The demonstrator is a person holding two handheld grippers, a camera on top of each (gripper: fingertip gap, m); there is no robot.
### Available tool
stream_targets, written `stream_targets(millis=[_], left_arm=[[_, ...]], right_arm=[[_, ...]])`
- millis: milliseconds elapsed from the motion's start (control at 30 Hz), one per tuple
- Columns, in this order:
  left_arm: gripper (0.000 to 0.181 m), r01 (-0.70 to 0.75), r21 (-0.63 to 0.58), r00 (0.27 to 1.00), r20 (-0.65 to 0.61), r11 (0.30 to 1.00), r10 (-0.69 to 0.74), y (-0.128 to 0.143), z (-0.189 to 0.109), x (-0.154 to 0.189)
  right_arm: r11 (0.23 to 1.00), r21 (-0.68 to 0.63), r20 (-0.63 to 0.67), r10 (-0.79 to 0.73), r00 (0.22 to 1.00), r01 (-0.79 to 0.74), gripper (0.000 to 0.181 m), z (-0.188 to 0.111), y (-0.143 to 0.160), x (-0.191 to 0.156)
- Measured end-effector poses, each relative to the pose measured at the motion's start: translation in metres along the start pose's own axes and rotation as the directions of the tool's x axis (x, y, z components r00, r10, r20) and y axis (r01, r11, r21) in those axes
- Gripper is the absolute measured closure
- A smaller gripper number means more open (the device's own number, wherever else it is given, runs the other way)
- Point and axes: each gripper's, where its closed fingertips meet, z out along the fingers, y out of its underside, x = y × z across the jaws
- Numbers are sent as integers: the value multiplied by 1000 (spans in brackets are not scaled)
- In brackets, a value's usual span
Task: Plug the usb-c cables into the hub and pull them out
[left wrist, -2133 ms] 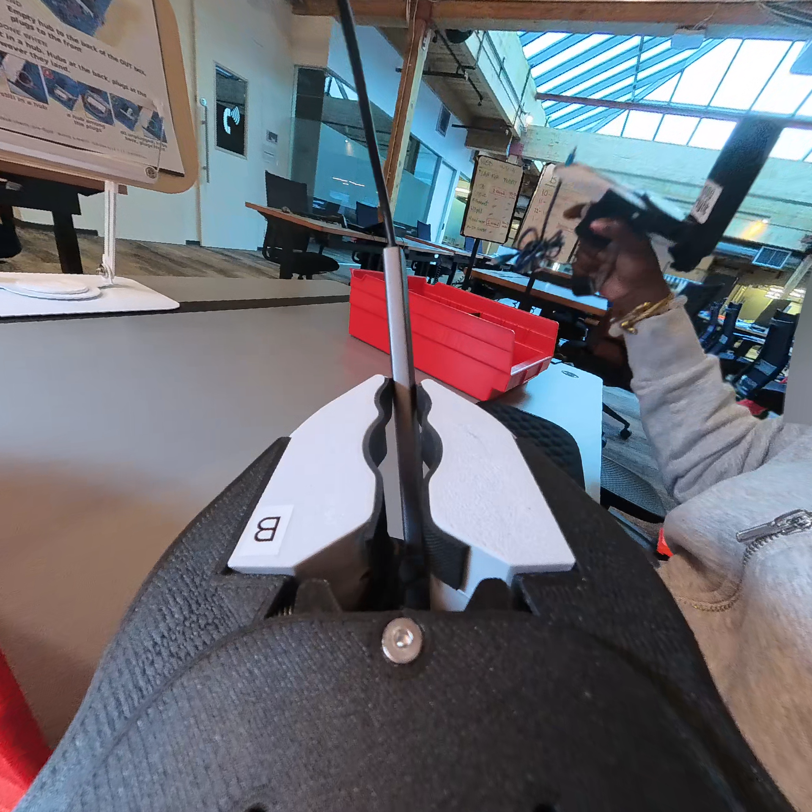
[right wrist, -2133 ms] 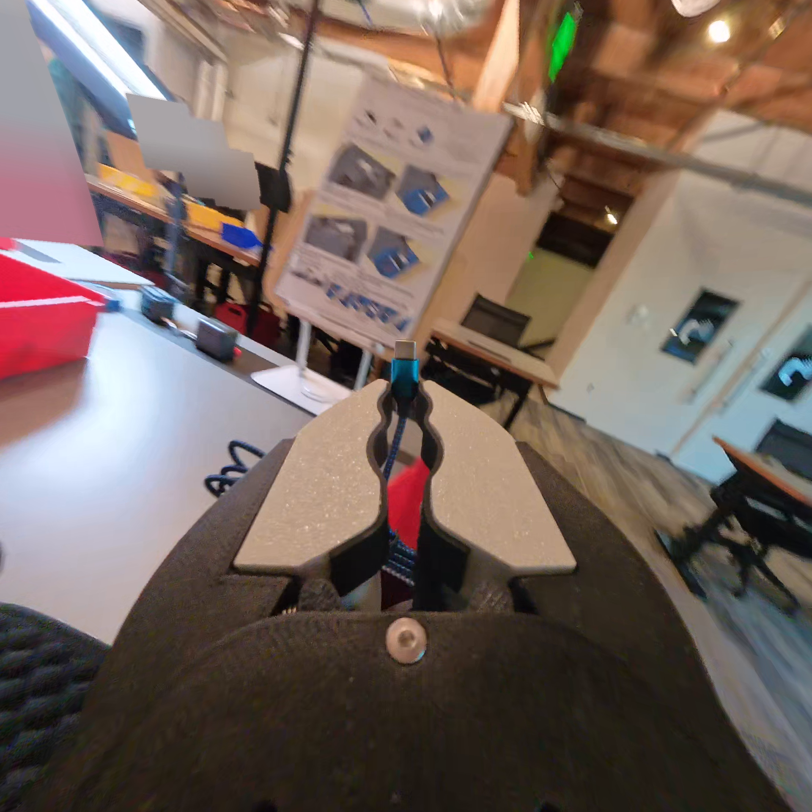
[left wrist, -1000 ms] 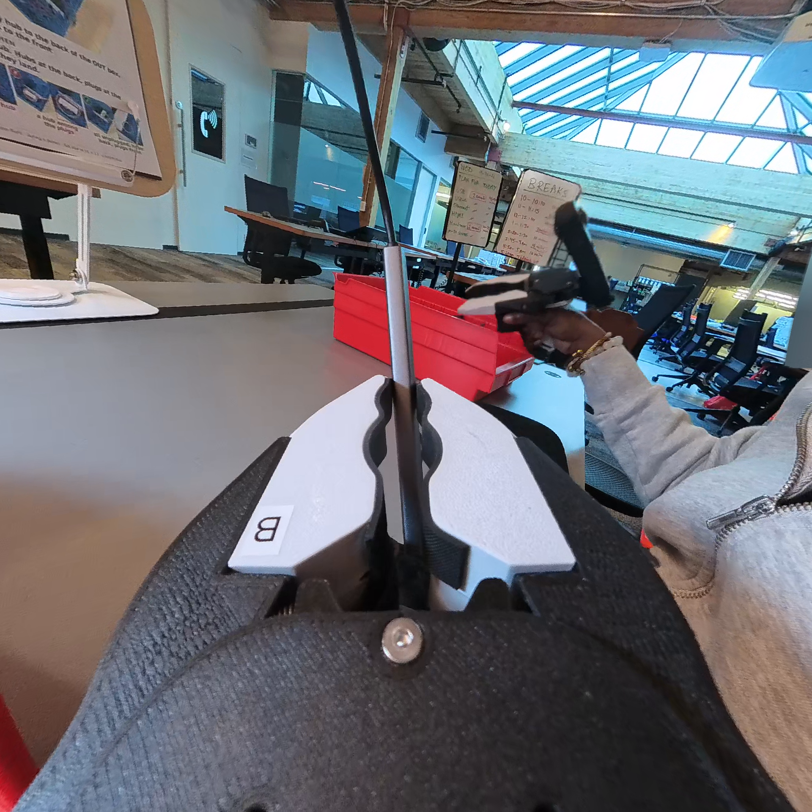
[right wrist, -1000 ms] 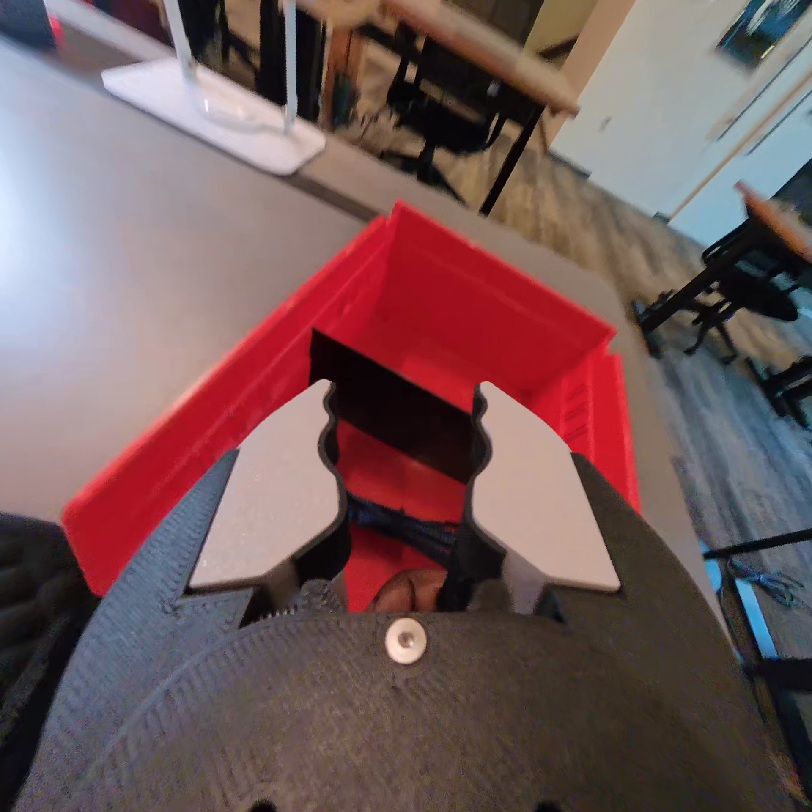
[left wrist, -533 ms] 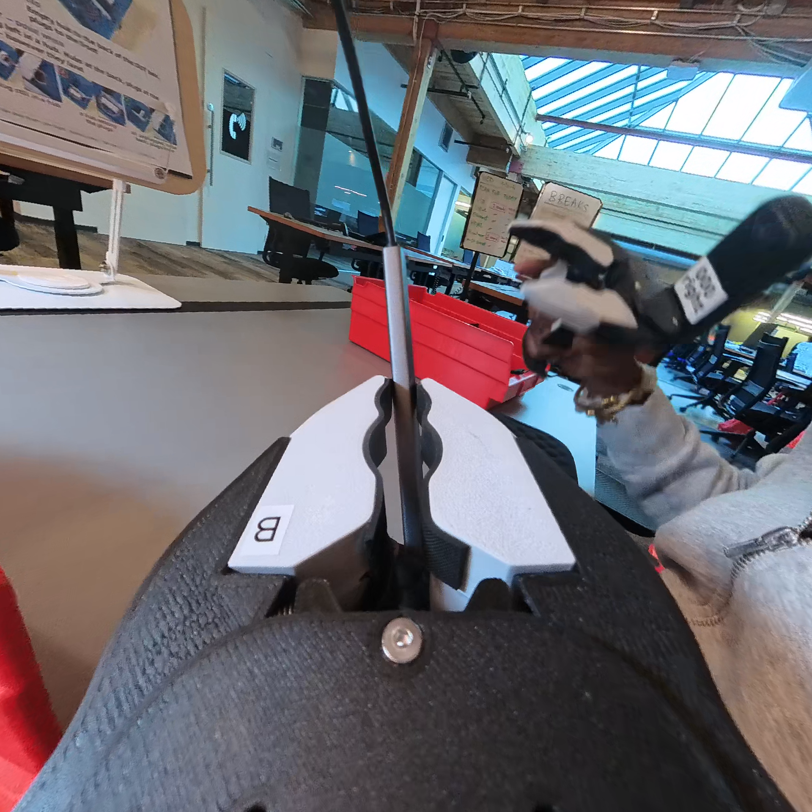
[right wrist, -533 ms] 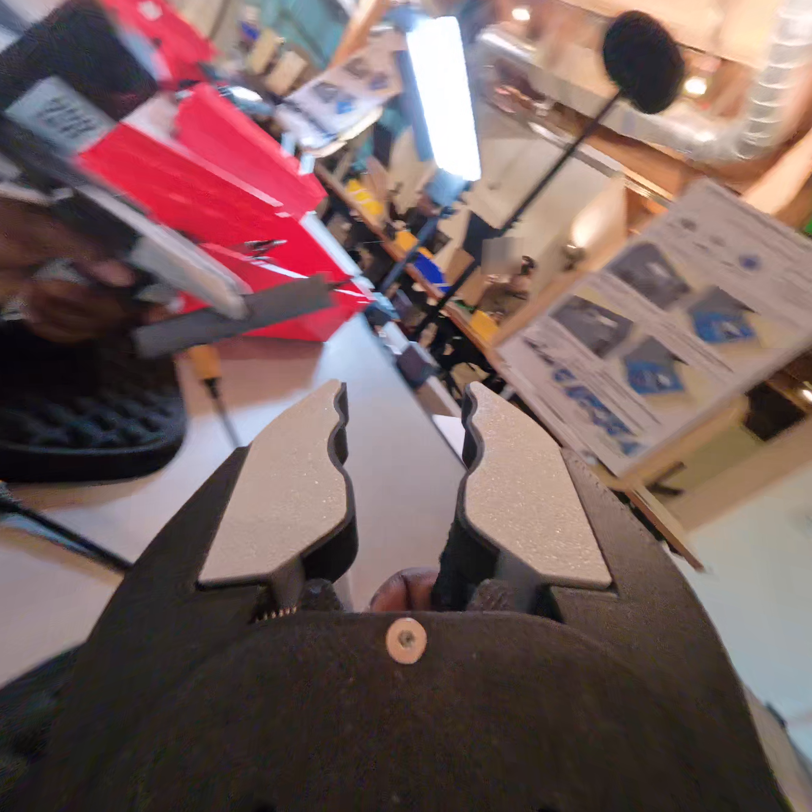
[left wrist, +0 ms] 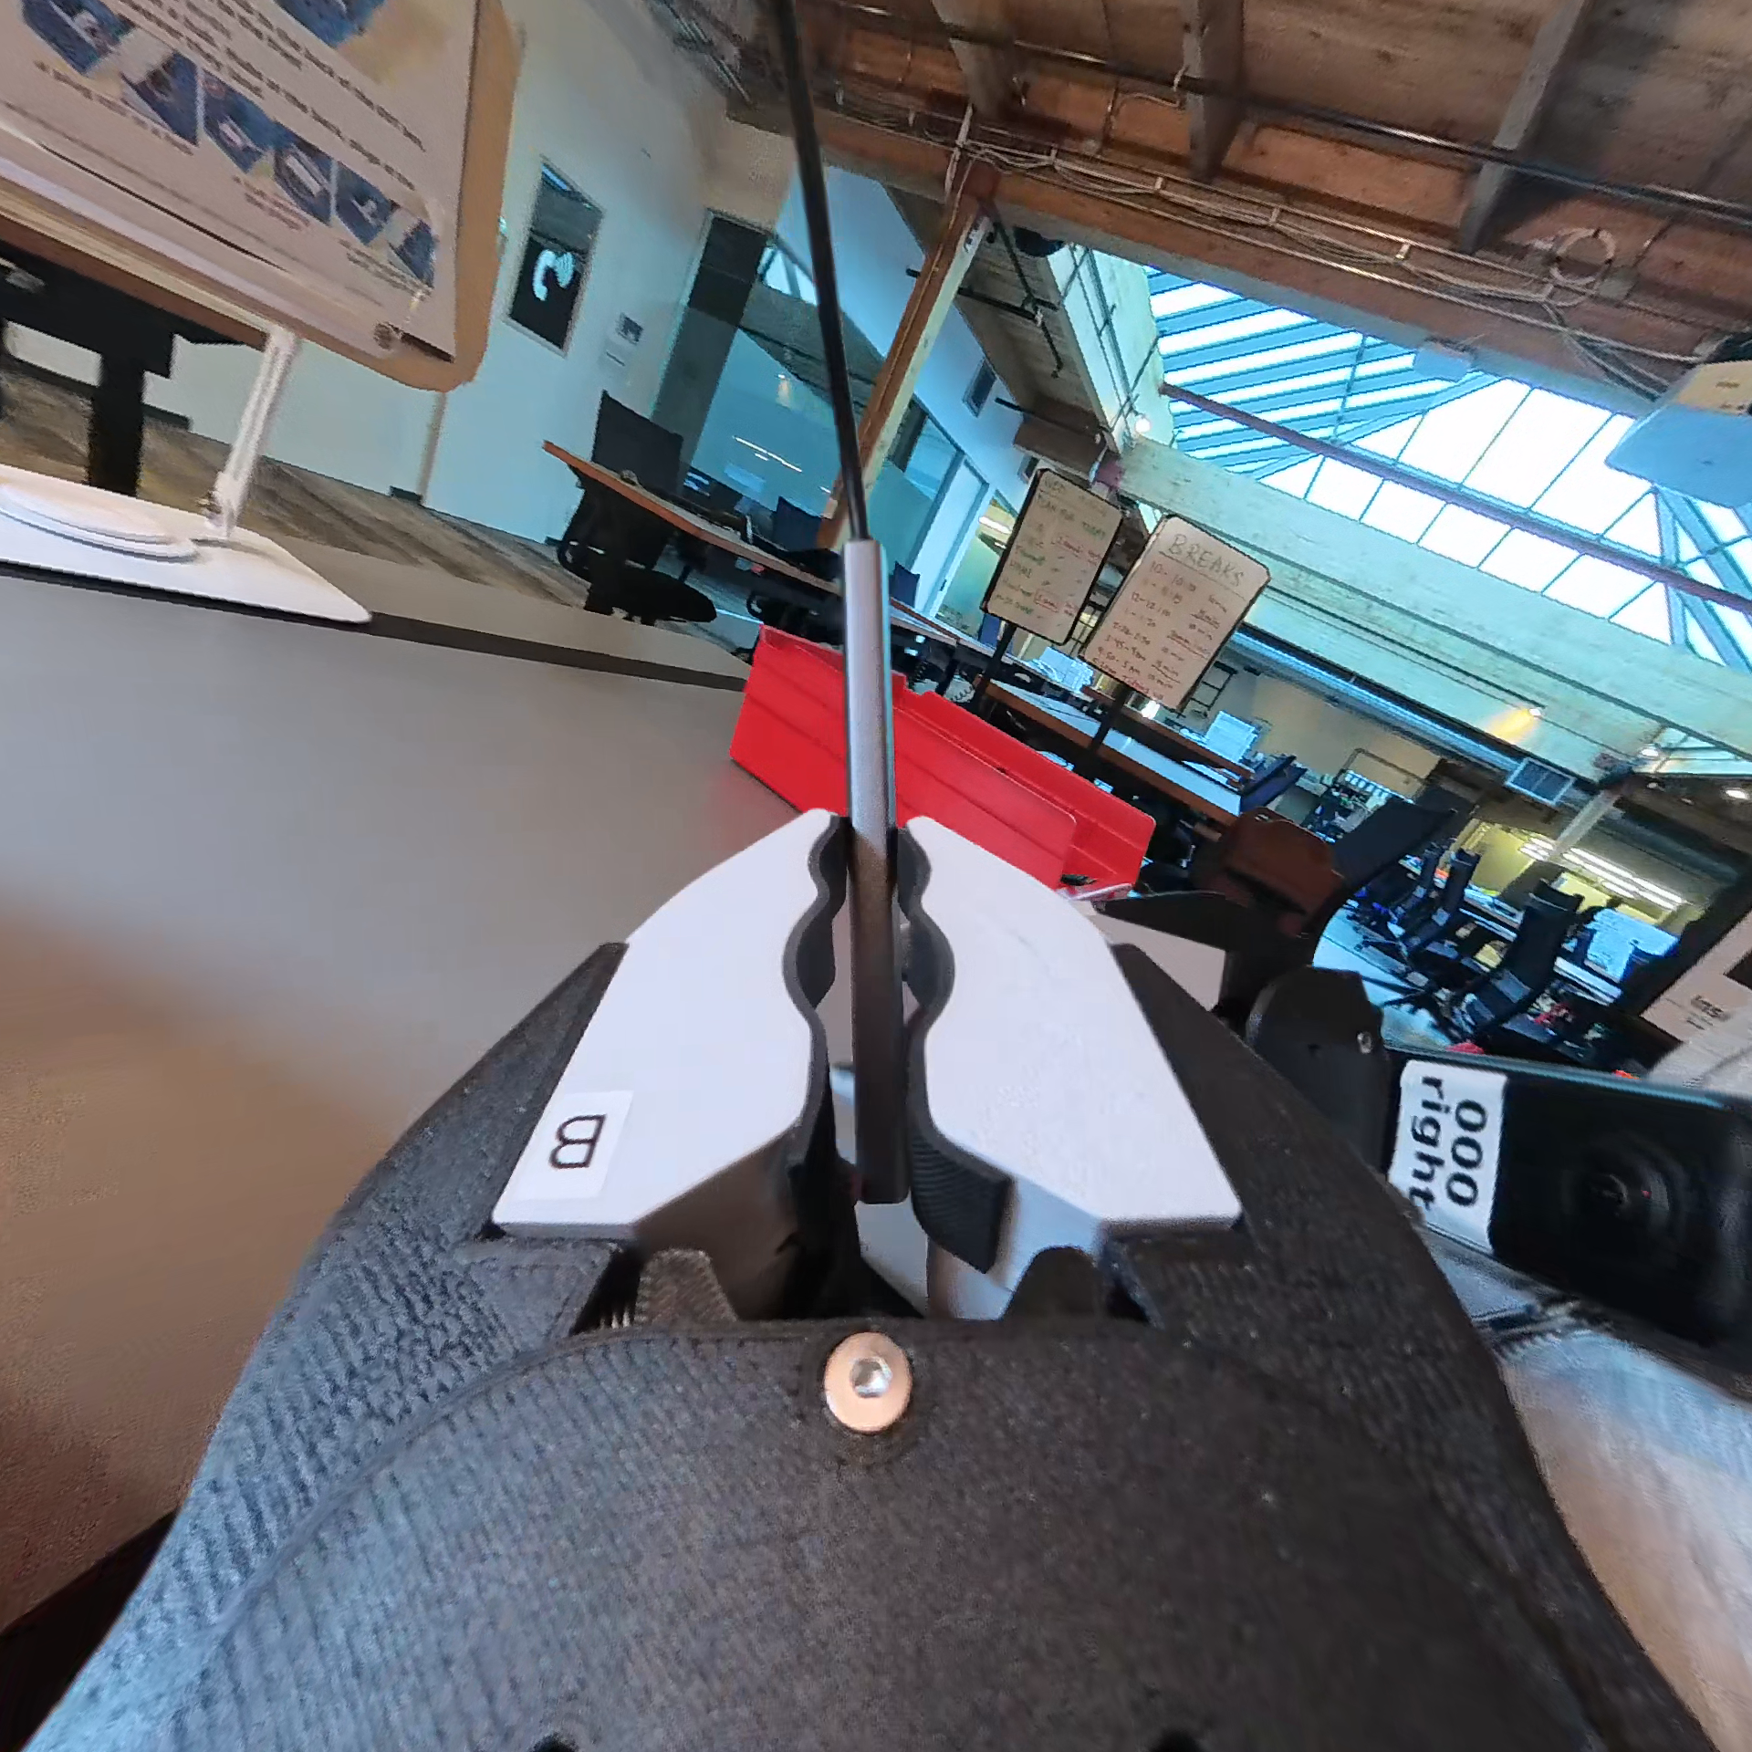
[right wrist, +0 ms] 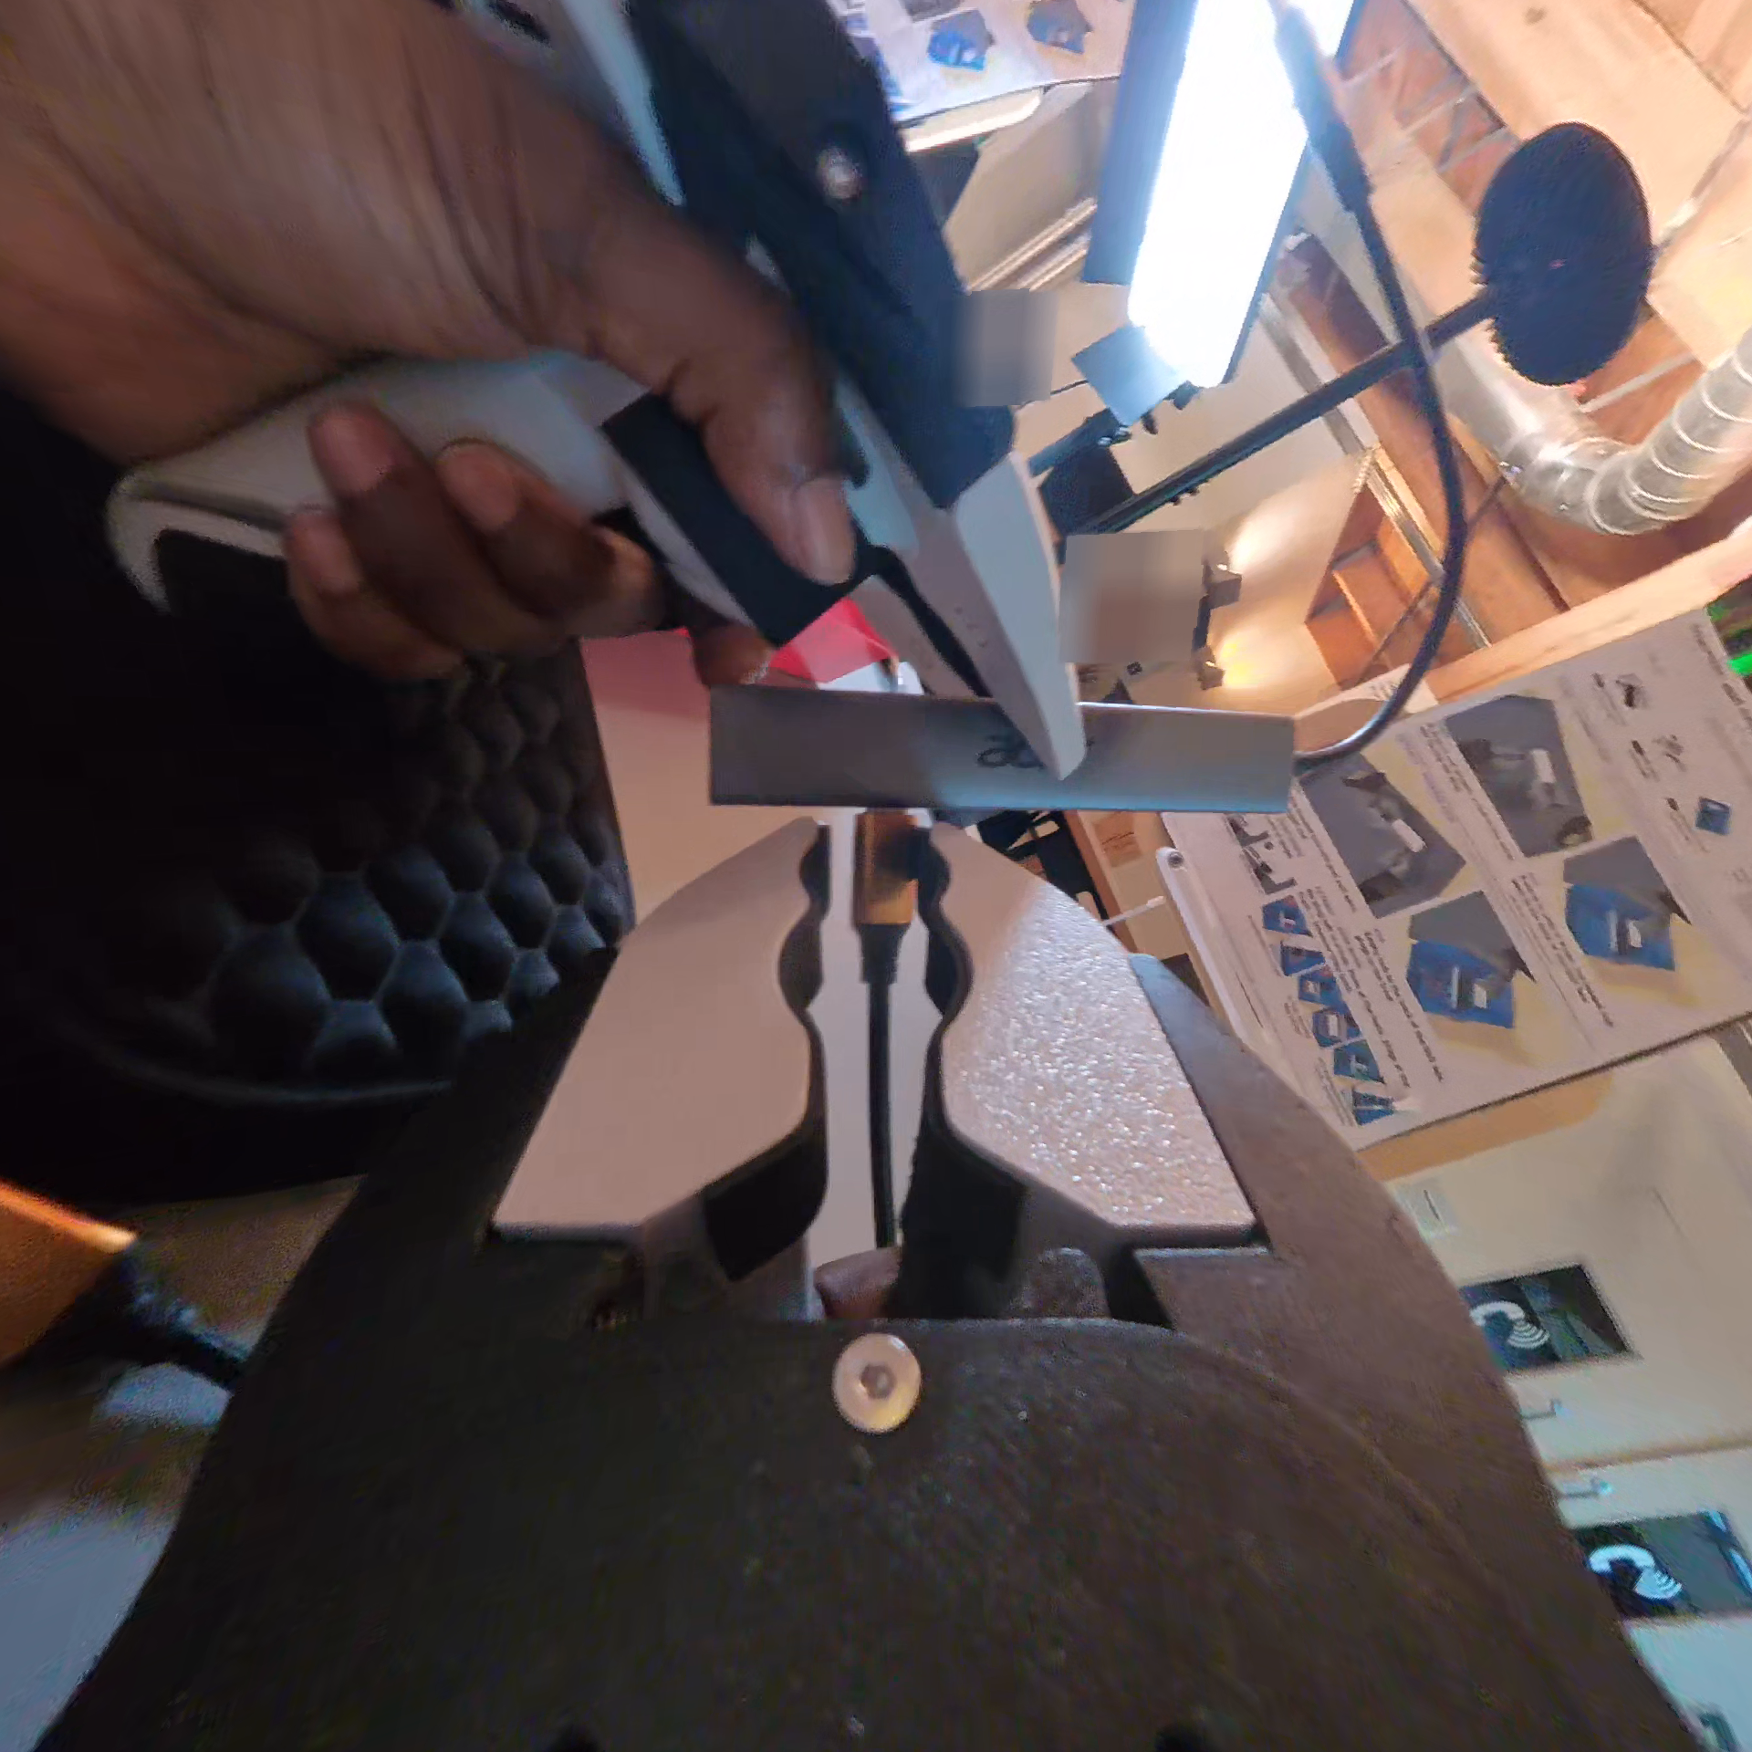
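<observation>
Right wrist view, gold plug between fingers

Where you'll find writing, left unquoted.
Your left gripper carries a small lettered sticker. A white label sits on the black camera body. Behind are two handwritten whiteboards and, upper left, a printed poster.

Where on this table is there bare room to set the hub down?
The grey table is bare between the white sign base and the red bin. It is crowded by the left gripper, where the right gripper meets the hub.
</observation>
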Motion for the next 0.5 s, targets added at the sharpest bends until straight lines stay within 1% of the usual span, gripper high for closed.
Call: stream_targets(millis=[33, 100, 333, 433, 500], left_arm=[[172, 2, -6, 1000, -10, 1000, -2, 2, 1, 2], [172, -8, -10, 1000, -8, 1000, 8, 2, 2, 2], [171, -33, -7, 999, -23, 999, 33, 2, 2, 6], [169, -63, -43, 997, -53, 997, 61, 7, 4, 12], [168, -108, -81, 993, -47, 991, 105, 12, 7, 14]], right_arm=[[1000, 2, -9, 12, 1000, -12, 169, -1, 0, 3], [999, 0, -1, 36, 999, -36, 169, -1, 1, 3], [999, 17, -3, 32, 999, -32, 169, -4, -2, 5], [999, 24, -65, 28, 998, -26, 170, -6, -3, 15], [999, 32, -82, 36, 996, -33, 170, -8, -3, 20]])
